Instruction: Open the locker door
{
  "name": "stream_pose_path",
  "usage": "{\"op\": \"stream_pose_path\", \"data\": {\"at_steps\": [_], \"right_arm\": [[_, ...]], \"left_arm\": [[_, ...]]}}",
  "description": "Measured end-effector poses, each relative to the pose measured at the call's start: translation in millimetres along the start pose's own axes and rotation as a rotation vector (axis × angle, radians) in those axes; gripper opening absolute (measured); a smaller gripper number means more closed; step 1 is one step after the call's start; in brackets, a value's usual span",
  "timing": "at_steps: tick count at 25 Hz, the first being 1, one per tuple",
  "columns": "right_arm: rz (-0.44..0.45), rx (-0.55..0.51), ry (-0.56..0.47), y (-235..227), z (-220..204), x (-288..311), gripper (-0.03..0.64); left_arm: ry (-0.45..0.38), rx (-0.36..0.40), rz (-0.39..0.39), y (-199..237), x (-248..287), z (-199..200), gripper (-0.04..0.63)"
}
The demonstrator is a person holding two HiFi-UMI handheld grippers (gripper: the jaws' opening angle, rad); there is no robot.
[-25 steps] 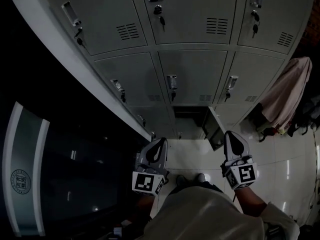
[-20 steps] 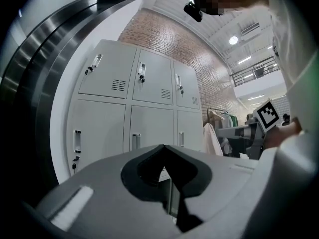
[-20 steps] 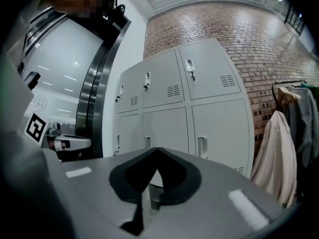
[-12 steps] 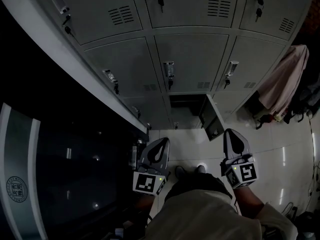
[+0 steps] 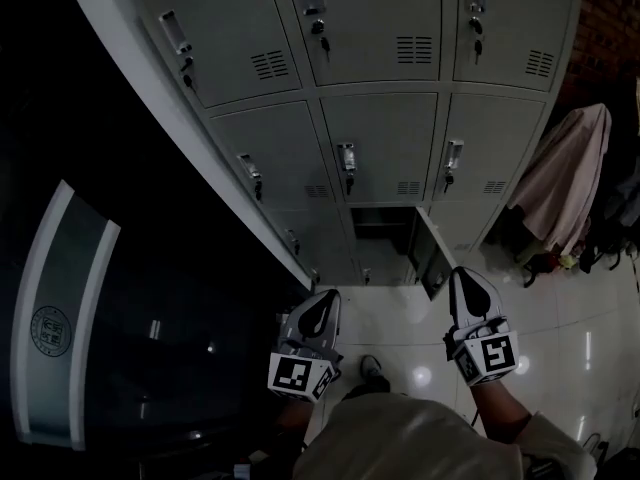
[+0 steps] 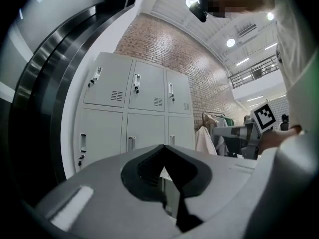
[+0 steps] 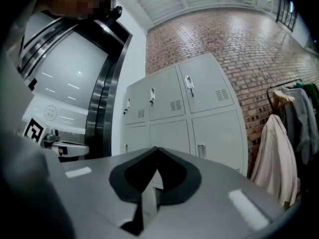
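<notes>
A bank of grey lockers stands ahead, three columns wide, each door with a handle and a key. The bottom middle compartment is dark inside, and its door hangs swung out to the right. Every other door is closed. My left gripper and right gripper are held low before my body, well short of the lockers. Both are shut with nothing in them. The left gripper view shows its jaws meeting at a point below the lockers. The right gripper's jaws do the same.
A pale garment hangs on a rack to the right of the lockers, with dark bags beneath it. A dark curved glass wall runs along the left. The floor is glossy tile. A brick wall stands behind.
The head view has swung, so the lockers sit lower and further right than half a second ago. Both grippers stay shut, low in front of my body.
</notes>
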State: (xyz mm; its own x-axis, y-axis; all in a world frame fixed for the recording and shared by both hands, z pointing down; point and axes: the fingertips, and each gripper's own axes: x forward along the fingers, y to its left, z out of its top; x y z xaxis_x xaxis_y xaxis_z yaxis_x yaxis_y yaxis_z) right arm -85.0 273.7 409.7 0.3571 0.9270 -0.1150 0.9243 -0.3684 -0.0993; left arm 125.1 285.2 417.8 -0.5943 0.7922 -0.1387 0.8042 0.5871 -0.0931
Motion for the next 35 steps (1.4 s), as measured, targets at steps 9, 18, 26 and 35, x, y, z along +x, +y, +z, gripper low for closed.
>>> {"op": "stream_pose_path", "data": {"at_steps": [9, 18, 26, 35], "right_arm": [[0.002, -0.011, -0.058, 5, 60, -142, 0.002], [-0.015, 0.029, -0.005, 25, 67, -284, 0.002], [-0.040, 0.077, -0.147, 19, 90, -345, 0.002], [-0.044, 0.064, -0.186, 35, 125, -363, 0.002]], "left_arm": [[0.025, -0.028, 0.037, -96, -72, 35, 0.035], [0.014, -0.005, -0.030, -220, -146, 77, 0.035], [0.046, 0.008, -0.058, -277, -175, 80, 0.035], [0.041, 0.034, -0.091, -298, -187, 106, 0.035]]}}
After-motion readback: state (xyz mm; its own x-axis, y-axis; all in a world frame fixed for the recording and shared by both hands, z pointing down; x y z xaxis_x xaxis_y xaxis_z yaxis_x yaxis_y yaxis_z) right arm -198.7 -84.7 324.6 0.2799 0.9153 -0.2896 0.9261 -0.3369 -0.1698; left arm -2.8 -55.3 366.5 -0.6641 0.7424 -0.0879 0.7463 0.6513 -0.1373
